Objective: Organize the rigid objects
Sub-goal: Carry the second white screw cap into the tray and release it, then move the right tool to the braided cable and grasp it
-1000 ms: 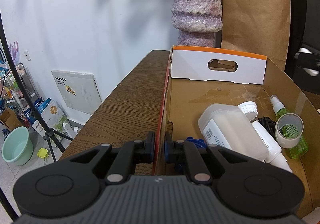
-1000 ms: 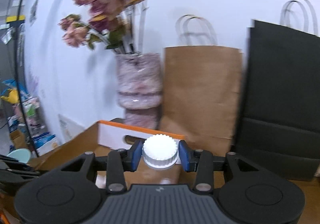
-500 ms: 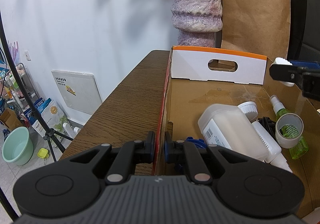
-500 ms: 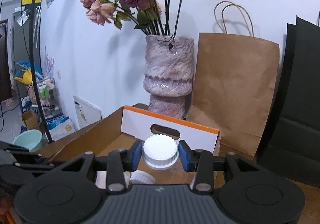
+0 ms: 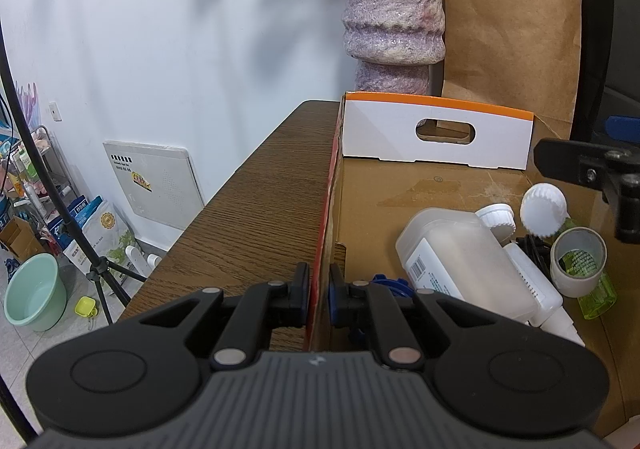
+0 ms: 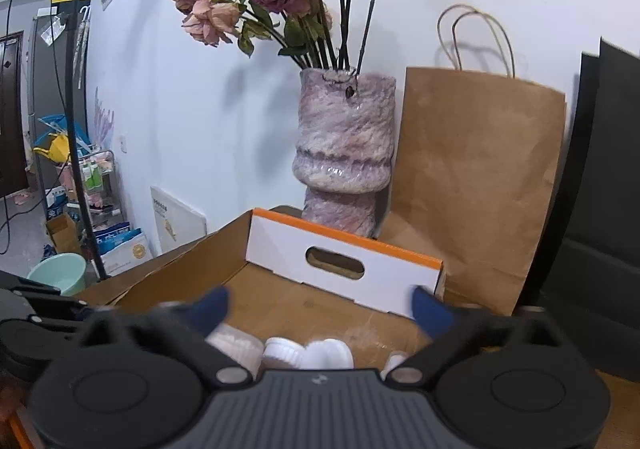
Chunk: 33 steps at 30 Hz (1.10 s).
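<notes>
The left hand-held gripper (image 5: pixel 319 291) is closed on the near left wall of the cardboard box (image 5: pixel 440 185), one finger outside and one inside, probably to keep the box from sliding on the wooden surface (image 5: pixel 256 209) while things are put in. Further right in the box lie a translucent bottle (image 5: pixel 460 257) with a white cap, a roll of tape (image 5: pixel 578 261) over a green spray bottle (image 5: pixel 596 297), and the white ribbed cap (image 5: pixel 544 209). The right hand-held gripper (image 6: pixel 320 309) hangs above with its jaws wide open and empty, so the cap appears released, tilted against the other objects.
</notes>
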Each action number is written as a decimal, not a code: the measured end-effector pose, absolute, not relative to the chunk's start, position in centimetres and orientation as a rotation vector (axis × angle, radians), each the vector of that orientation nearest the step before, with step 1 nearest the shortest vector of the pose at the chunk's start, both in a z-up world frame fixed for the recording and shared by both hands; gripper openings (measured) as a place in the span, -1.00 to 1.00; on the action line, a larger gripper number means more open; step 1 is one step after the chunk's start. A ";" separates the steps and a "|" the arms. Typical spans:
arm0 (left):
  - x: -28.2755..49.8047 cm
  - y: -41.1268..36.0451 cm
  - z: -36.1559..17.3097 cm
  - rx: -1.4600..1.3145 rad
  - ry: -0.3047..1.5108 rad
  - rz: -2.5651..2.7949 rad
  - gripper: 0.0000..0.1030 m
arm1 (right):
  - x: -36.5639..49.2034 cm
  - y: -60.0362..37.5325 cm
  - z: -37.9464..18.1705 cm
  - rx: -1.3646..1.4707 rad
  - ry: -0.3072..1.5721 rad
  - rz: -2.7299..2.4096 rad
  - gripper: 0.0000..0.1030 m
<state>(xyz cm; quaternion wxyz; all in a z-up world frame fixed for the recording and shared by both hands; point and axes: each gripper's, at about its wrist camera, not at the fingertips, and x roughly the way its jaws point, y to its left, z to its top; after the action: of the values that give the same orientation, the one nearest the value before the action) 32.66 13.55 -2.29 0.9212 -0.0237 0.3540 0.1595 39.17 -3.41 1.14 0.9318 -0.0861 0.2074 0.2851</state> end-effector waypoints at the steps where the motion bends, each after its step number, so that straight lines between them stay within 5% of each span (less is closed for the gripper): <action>1: 32.7 13.6 -2.3 -0.049 0.727 0.328 -0.80 | 39.1 -3.3 1.2 -0.183 0.419 0.582 0.97; 33: 32.6 13.5 -2.3 -0.049 0.727 0.328 -0.80 | 40.2 -10.4 1.9 -0.153 0.412 0.375 1.00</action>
<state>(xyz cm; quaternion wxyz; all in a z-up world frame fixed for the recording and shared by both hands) 32.65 13.55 -2.28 0.9212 -0.0237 0.3540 0.1596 40.20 -10.37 1.94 0.9585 -0.0757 0.2032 0.1849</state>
